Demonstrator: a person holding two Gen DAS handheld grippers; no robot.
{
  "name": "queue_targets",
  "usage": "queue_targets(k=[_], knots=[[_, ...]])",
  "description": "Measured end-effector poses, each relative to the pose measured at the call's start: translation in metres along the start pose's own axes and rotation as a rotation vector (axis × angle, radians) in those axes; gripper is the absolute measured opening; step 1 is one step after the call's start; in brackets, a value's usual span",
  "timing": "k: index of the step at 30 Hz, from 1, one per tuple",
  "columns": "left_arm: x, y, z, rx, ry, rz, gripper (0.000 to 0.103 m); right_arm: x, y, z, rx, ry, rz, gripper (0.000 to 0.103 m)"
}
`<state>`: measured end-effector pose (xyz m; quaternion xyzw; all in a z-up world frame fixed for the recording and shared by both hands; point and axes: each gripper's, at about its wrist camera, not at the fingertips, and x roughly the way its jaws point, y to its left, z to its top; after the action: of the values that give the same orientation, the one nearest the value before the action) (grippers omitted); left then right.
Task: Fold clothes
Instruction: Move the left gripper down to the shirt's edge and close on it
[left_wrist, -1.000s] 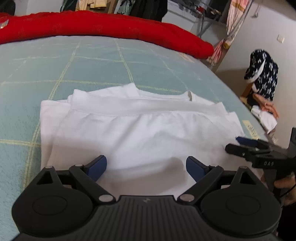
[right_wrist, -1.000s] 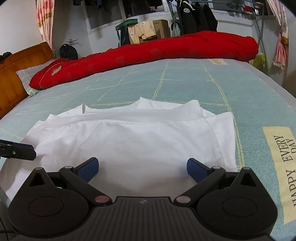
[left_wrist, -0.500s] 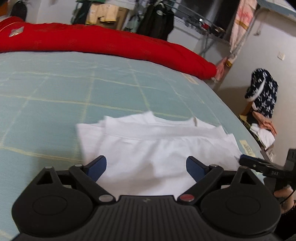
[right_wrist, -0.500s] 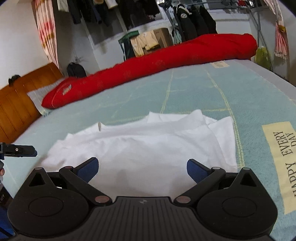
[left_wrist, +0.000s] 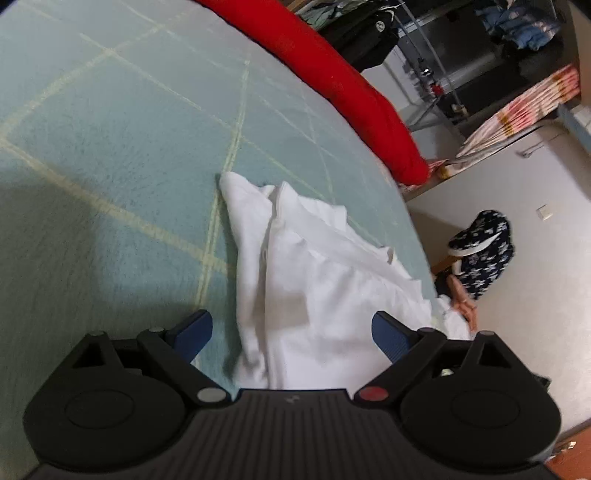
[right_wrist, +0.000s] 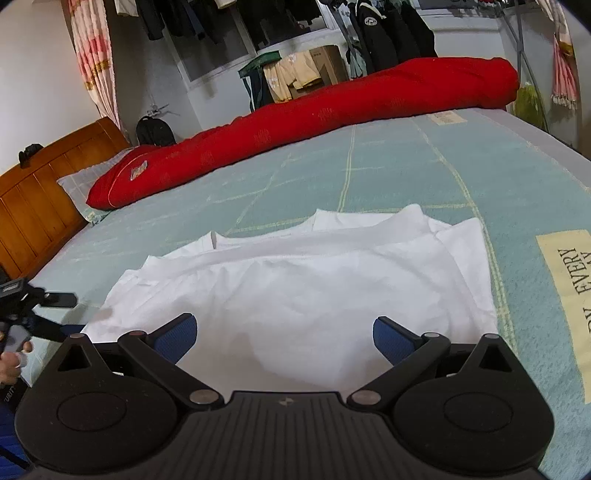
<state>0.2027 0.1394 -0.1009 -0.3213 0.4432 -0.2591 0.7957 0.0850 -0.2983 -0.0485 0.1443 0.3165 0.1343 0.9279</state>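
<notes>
A white shirt (right_wrist: 314, 280) lies folded flat on the teal bed cover (right_wrist: 388, 173), collar toward the far side. In the left wrist view the shirt (left_wrist: 314, 280) runs diagonally, with its left edge rumpled. My left gripper (left_wrist: 291, 330) is open, low over the shirt's near left part, with nothing between its blue pads. My right gripper (right_wrist: 282, 334) is open just above the shirt's near edge and holds nothing. In the right wrist view the left gripper (right_wrist: 61, 312) shows at the far left, beside the shirt's left corner, held by a hand (right_wrist: 11, 363).
A long red bolster (right_wrist: 332, 110) lies across the far side of the bed. A wooden headboard (right_wrist: 37, 192) stands at the left. Hanging clothes (right_wrist: 388, 33) line the back wall. A dark patterned garment (left_wrist: 480, 251) sits off the bed's right edge. A yellow printed label (right_wrist: 565, 295) marks the cover.
The left gripper has swung and tilted toward the shirt's left side, so its view is now slanted. The right gripper has tipped up slightly. Both stay open.
</notes>
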Motion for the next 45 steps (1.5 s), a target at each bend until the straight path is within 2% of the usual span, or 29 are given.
queue_targets(k=[8, 10, 15, 18, 25, 28, 31, 35, 38, 41, 42, 43, 44, 45], knots=[[0.050, 0.001, 0.036, 0.013, 0.071, -0.110, 0.093, 0.006, 0.003, -0.002, 0.004, 0.026, -0.036, 0.103], [0.057, -0.003, 0.038, 0.029, 0.097, -0.107, 0.093, 0.007, 0.005, -0.001, 0.002, 0.024, -0.036, 0.103], [0.046, -0.003, 0.024, 0.048, 0.189, -0.163, 0.093, 0.005, 0.010, -0.001, -0.015, 0.028, -0.022, 0.103], [0.045, 0.003, 0.022, 0.044, 0.201, -0.199, 0.094, 0.006, 0.010, -0.002, -0.017, 0.038, -0.018, 0.103], [0.079, -0.001, 0.045, 0.040, 0.216, -0.213, 0.094, 0.010, 0.017, -0.001, -0.028, 0.052, -0.015, 0.103], [0.080, -0.010, 0.040, 0.071, 0.267, -0.214, 0.094, 0.009, 0.020, 0.003, -0.046, 0.043, -0.018, 0.103], [0.075, -0.008, 0.031, 0.073, 0.318, -0.249, 0.094, 0.007, 0.020, 0.005, -0.054, 0.037, -0.021, 0.103], [0.082, 0.003, 0.031, 0.039, 0.311, -0.283, 0.094, 0.012, 0.015, 0.002, -0.024, 0.048, -0.003, 0.103], [0.088, 0.001, 0.033, 0.062, 0.308, -0.258, 0.092, 0.017, 0.017, -0.001, -0.033, 0.062, -0.007, 0.103], [0.091, 0.001, 0.035, 0.077, 0.299, -0.228, 0.081, 0.018, 0.021, -0.003, -0.057, 0.065, -0.008, 0.103], [0.090, 0.006, 0.035, 0.057, 0.286, -0.219, 0.070, 0.018, 0.021, -0.004, -0.059, 0.064, -0.007, 0.103], [0.088, 0.011, 0.034, 0.040, 0.277, -0.206, 0.052, 0.018, 0.020, -0.005, -0.056, 0.065, -0.006, 0.103], [0.088, 0.017, 0.033, 0.017, 0.274, -0.189, 0.040, 0.017, 0.019, -0.005, -0.053, 0.065, -0.005, 0.103], [0.089, 0.023, 0.033, -0.012, 0.274, -0.171, 0.023, 0.017, 0.018, -0.006, -0.051, 0.066, -0.005, 0.103]])
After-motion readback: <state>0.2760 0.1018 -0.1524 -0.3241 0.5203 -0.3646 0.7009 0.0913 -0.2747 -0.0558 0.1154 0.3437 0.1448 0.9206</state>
